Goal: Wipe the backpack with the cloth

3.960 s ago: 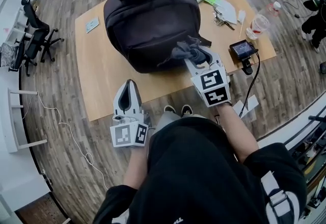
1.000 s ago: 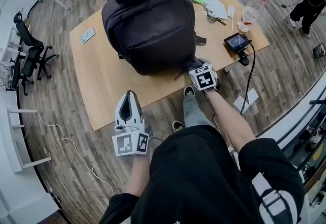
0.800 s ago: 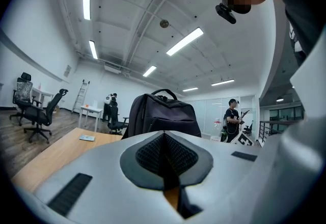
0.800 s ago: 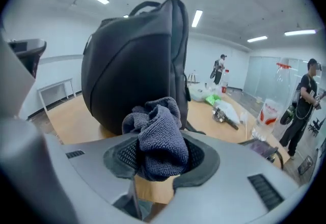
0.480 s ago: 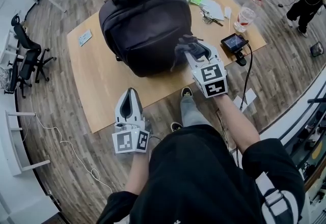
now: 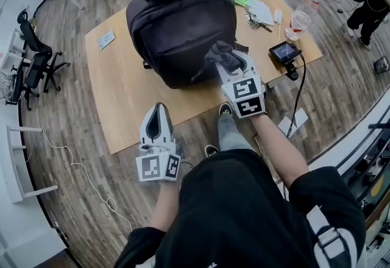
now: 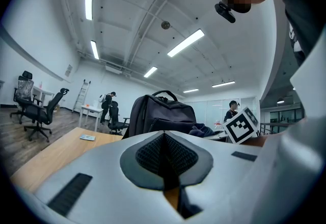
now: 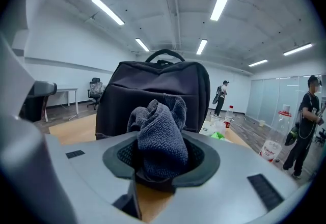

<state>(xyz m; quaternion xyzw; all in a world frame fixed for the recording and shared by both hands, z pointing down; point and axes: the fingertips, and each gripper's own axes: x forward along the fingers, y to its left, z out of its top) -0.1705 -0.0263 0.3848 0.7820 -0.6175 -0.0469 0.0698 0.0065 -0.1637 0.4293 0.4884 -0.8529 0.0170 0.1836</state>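
Backpack (image 6: 180, 29) on desk (image 6: 122, 99), 12 o'clock | R hand-held gripper (image 6: 227, 61) clamps grey cloth (image 6: 220, 52) at pack's 5 o'clock corner (contact unclear) | L hand-held gripper (image 6: 157, 111) closed, empty, 7 o'clock | progress: wiping prob. underway, wiped areas not discernible.

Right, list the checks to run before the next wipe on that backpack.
1. Cloth clamped in right gripper: ok.
2. Cloth bunched, with a wad sticking out past the jaws: ok.
3. Backpack upright on the table: ok.
4. Cloth touching backpack: cannot tell.
5. Left gripper shut, empty, apart from backpack: ok.
6. Bottle apart from backpack: ok.
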